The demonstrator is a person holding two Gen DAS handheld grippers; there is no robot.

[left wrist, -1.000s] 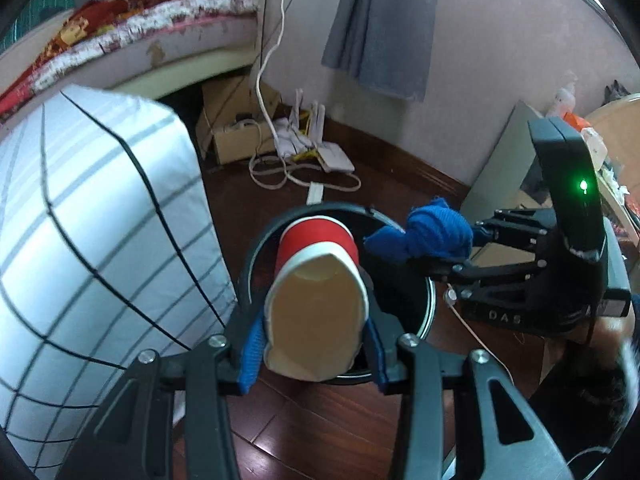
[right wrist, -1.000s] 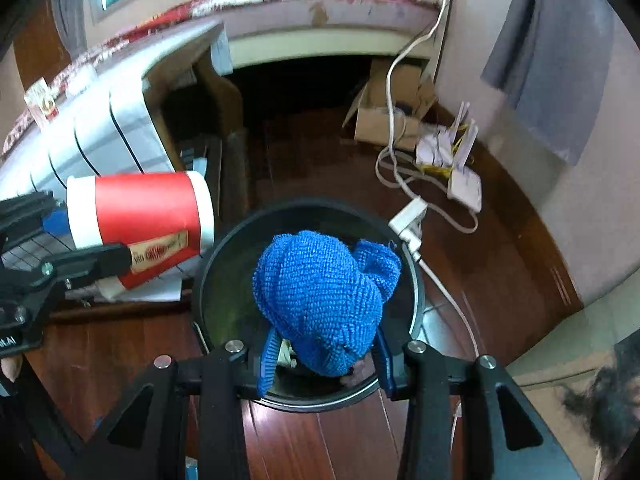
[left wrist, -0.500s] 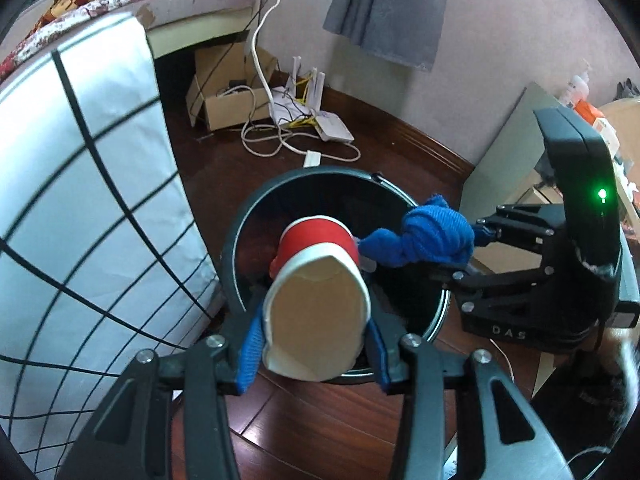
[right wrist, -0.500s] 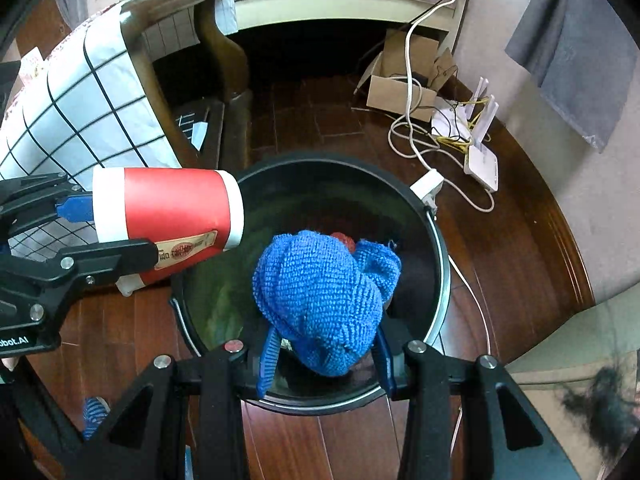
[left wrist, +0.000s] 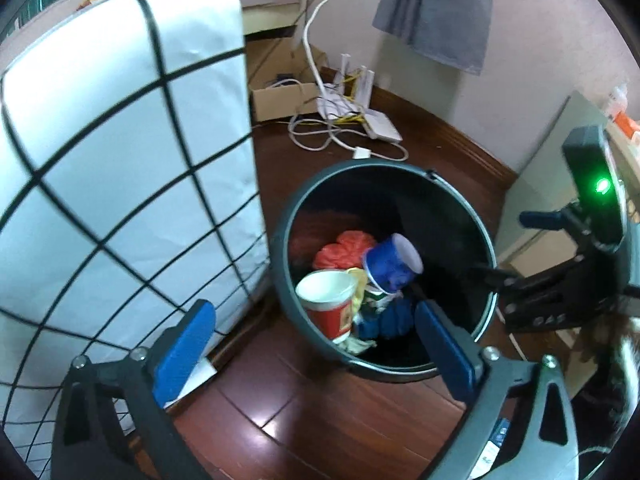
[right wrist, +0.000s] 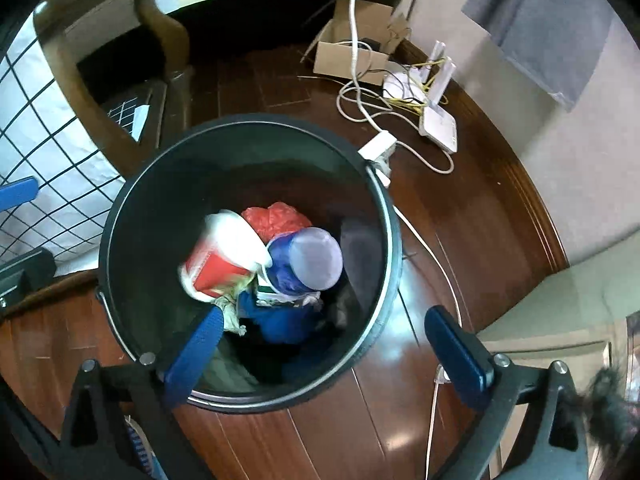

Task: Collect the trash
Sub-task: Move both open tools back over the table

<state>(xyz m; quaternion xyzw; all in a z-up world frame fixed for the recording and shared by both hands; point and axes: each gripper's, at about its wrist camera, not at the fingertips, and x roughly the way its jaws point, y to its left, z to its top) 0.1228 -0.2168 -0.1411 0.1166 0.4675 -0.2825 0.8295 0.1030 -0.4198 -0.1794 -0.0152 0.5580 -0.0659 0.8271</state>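
Left gripper and right gripper, jaws just sprung wide, empty, above round black plastic bin holding red paper cup and blue knitted cloth.

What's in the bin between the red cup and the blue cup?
In the left wrist view, a crumpled yellowish wrapper sits between the red cup and the blue cup, inside the bin.

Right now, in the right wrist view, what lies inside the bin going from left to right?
Red and white paper cup → blue cup with the pale base → a dark, unclear shape against the bin's right inner wall. The orange-red bag and the blue cloth overlap these, so they are left out.
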